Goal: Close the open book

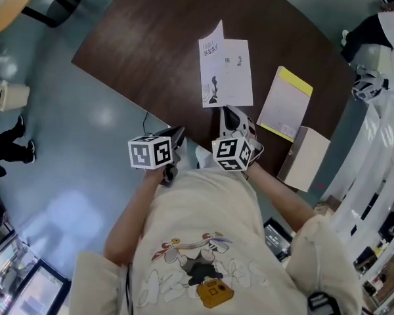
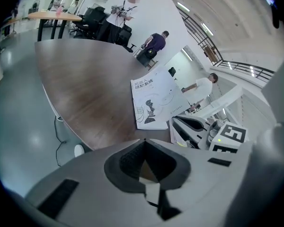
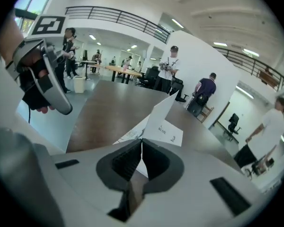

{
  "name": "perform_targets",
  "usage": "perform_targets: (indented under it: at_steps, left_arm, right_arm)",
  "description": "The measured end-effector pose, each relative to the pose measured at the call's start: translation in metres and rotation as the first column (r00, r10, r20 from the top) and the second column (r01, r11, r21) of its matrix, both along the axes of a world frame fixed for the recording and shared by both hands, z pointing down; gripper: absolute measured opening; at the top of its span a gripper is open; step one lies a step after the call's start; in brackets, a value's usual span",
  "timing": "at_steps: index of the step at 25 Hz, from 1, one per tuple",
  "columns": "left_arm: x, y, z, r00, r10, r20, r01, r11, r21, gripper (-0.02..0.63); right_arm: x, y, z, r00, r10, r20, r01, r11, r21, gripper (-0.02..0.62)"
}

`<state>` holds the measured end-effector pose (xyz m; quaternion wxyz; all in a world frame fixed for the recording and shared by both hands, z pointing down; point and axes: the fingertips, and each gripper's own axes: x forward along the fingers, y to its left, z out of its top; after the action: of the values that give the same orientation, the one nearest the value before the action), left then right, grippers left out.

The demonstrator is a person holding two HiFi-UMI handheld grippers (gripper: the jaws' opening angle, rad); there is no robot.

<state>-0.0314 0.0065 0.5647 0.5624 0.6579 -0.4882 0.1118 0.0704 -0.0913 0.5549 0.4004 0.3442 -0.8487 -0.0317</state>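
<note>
The open white book (image 1: 228,71) lies on the dark brown table (image 1: 151,38), printed with a small dark figure (image 2: 151,110). One leaf (image 3: 162,110) stands up from its left side. My right gripper (image 1: 228,112) is shut, its tips (image 3: 142,140) at the book's near edge; whether they touch it I cannot tell. My left gripper (image 1: 178,133) is shut and empty. It sits over the table's near edge, left of the book (image 2: 154,100) and apart from it. In the left gripper view, the right gripper (image 2: 194,126) shows beside the book's near corner.
A pad with a yellow edge (image 1: 285,104) lies right of the book. A beige board (image 1: 305,157) sits at the table's right edge. A thin cable (image 1: 146,120) runs on the grey floor by the near edge. Several people (image 3: 170,70) stand beyond the table.
</note>
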Motion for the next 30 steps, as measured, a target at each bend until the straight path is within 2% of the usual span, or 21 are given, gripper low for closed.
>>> perform_targets:
  at_steps: [3, 7, 12, 17, 23, 26, 30]
  left_arm:
    - [0.009, -0.003, 0.000, 1.000, 0.012, 0.006, -0.012, 1.000, 0.001, 0.006]
    - [0.017, 0.002, 0.004, 1.000, 0.004, 0.018, -0.004, 1.000, 0.004, 0.006]
    - [0.017, 0.008, 0.005, 0.999, -0.015, 0.030, 0.016, 1.000, -0.009, 0.006]
    - [0.027, 0.009, 0.006, 1.000, -0.017, 0.024, 0.017, 1.000, -0.015, 0.006]
    - [0.036, 0.000, 0.005, 1.000, -0.017, 0.014, 0.017, 1.000, -0.005, 0.006]
    - [0.037, -0.002, 0.006, 1.000, -0.019, 0.006, 0.019, 1.000, -0.006, 0.006]
    - [0.040, -0.004, 0.003, 1.000, -0.022, 0.011, 0.022, 1.000, 0.018, 0.006]
  right_arm:
    - [0.022, -0.010, 0.020, 0.988, 0.120, 0.099, -0.104, 0.983, -0.149, 0.011]
    - [0.057, -0.016, 0.056, 0.940, 0.300, 0.165, -0.229, 0.909, -0.348, 0.011]
    - [0.072, -0.016, 0.075, 0.911, 0.371, 0.182, -0.257, 0.854, -0.452, 0.018]
    - [0.078, -0.012, 0.078, 0.879, 0.441, 0.180, -0.279, 0.783, -0.555, 0.029]
    - [0.091, -0.002, 0.074, 0.878, 0.450, 0.164, -0.280, 0.761, -0.585, 0.028]
    - [0.092, 0.001, 0.065, 0.883, 0.435, 0.178, -0.267, 0.776, -0.572, 0.025]
    - [0.083, 0.004, 0.039, 0.879, 0.406, 0.249, -0.219, 0.809, -0.546, 0.008]
